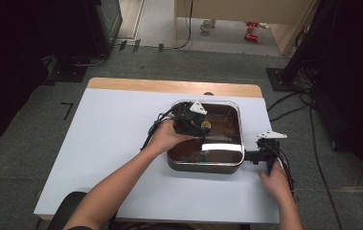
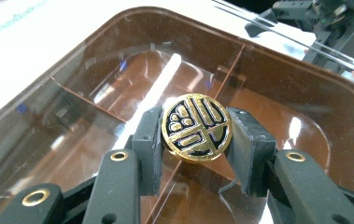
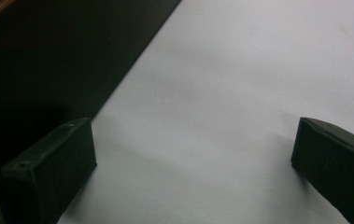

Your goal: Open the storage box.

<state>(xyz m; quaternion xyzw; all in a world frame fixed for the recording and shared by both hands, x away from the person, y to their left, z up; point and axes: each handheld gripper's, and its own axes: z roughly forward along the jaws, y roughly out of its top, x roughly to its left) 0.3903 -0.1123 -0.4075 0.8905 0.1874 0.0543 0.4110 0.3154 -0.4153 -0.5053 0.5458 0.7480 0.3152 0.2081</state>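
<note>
The left gripper (image 2: 196, 140) has its jaws clamped on a gold-and-black round token (image 2: 196, 127) (face showing) above the brown clear-walled tray (image 1: 232, 139). The right gripper (image 3: 193, 163), jaws wide apart, rests on the white counter (image 1: 117, 143) beside it.

Round token (image 2: 196, 127): black face, shiny gold rim, gold line pattern of curved bars plus a few small gold ovals at upper left. Tray (image 1: 236, 158): translucent reddish-brown, clear see-through rim, bright white glare streaks on the bottom and near edge. Left gripper (image 2: 196, 140): black jaws, dark grey pads, brass-coloured rivet rings on the arms; white three-cornered plate on top in the high view. Right gripper (image 1: 250, 155): black, black cable, white plate as well; pads (image 3: 48, 172) matte black. Table (image 1: 117, 143): plain pale bluish-white top, light wood strip along the far edge. Floor (image 1: 26, 143): mottled dark grey carpet.
</note>
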